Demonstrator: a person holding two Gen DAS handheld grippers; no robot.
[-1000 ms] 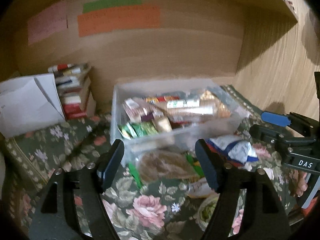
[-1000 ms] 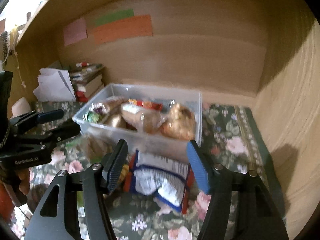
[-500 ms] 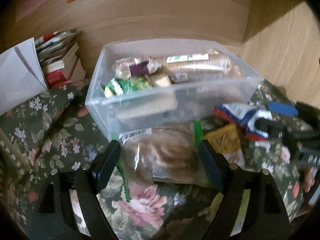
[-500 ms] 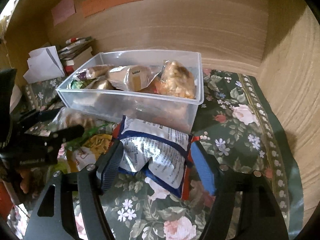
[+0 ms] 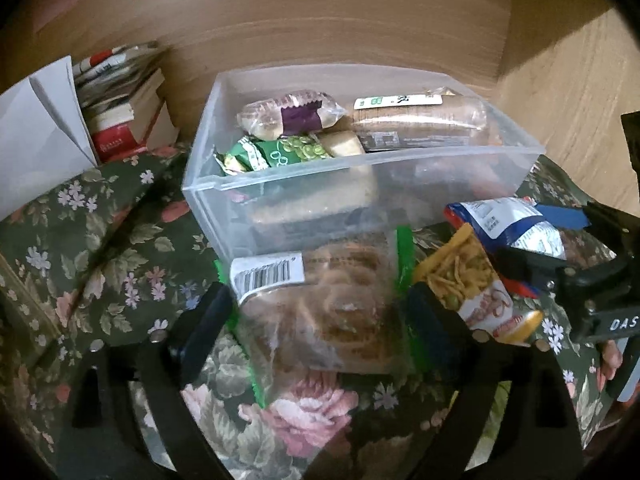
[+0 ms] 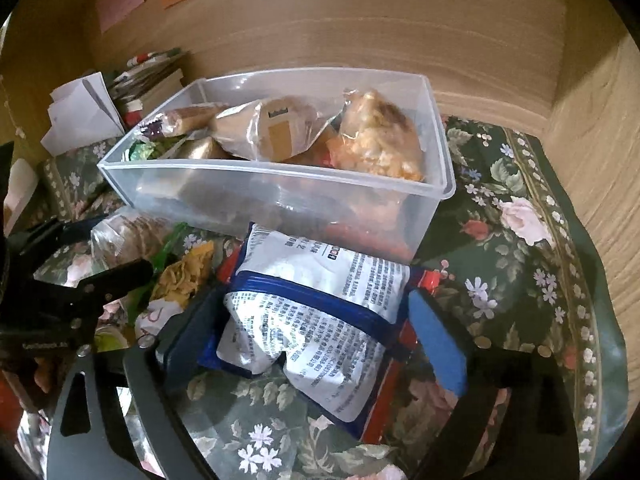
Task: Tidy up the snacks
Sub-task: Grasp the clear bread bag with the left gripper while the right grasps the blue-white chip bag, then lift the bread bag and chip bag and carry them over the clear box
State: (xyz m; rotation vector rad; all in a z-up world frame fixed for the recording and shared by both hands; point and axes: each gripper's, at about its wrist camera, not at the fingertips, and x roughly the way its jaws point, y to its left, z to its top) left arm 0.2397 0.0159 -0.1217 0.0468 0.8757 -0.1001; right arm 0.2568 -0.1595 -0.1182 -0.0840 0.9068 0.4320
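Down low, your left gripper [image 5: 316, 320] sat with its fingers spread wide on either side of the clear bag of brown pastries [image 5: 320, 312], the pads level with the bag's green-edged sides; whether they touched it, the blur hides. Your right gripper [image 6: 316, 328] was posed the same way, tilted down toward the cloth, its two blue pads parted around the silver-and-blue snack packet [image 6: 316, 312] and close against its edges, not visibly squeezing. Both packs lay on the floral tablecloth [image 6: 520, 216] just in front of the clear plastic bin [image 5: 360, 184]. Between them lay one yellow-and-white bag of fried sticks [image 5: 472, 280], so three packs were outside the bin. Inside it, from the left view, you could count at least four: a purple-banded roll [image 5: 288, 118], a long sleeve of biscuits [image 5: 420, 120], a green packet [image 5: 272, 152] and a small tan block [image 5: 344, 144]. To the left stood one stack of books [image 5: 124, 112] and some folded white paper [image 5: 36, 136] against the wooden back wall [image 5: 320, 24].
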